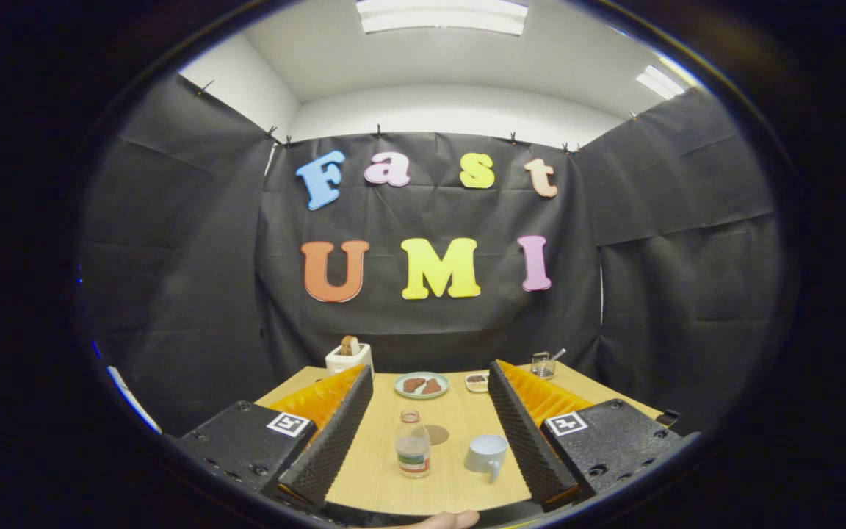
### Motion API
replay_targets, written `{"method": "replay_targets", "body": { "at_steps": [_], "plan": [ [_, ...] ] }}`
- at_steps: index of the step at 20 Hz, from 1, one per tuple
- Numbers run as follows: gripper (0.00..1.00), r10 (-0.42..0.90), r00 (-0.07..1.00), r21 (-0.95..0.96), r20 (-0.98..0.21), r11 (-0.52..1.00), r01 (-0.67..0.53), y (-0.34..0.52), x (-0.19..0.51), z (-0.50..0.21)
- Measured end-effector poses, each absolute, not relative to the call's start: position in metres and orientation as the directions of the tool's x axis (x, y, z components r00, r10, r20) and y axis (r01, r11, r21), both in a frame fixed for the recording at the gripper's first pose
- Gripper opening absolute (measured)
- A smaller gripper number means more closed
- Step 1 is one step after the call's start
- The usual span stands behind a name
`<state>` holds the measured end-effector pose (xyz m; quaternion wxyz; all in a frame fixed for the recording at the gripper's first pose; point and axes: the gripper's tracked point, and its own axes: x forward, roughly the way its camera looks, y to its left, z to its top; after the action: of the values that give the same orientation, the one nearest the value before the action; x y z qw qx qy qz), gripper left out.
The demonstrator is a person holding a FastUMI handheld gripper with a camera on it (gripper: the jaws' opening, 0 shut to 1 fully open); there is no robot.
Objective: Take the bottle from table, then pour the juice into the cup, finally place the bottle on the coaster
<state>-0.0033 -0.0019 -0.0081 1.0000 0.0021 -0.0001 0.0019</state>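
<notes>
Wooden desk (460, 481) carries the bottle (413, 444) and cup (487, 453) upright, apart, between the released claw (430, 382) fingers; bare desk lies toward the near edge.

No legible wording on any tabletop thing; the only signs are two coded squares on the gripper (430, 371).

A square white tag with a black block pattern (291, 424) sits on the housing at the base of the left finger, and a matching square white tag (566, 423) sits on the housing at the base of the right finger; both are patterns, not letters or numbers. The small clear plastic bottle with a pale cap (413, 444), standing between the wide-spread fingers and touched by neither, wears a light label band (413, 463) with a red and a green stripe, its print too small to read.
</notes>
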Motion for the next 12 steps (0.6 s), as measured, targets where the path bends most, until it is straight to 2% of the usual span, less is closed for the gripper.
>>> {"method": "replay_targets", "body": {
  "at_steps": [12],
  "plan": [
    [1.0,0.016,1.0,0.017,-0.022,1.0,-0.016,-0.004,0.009,-0.053]
  ]
}}
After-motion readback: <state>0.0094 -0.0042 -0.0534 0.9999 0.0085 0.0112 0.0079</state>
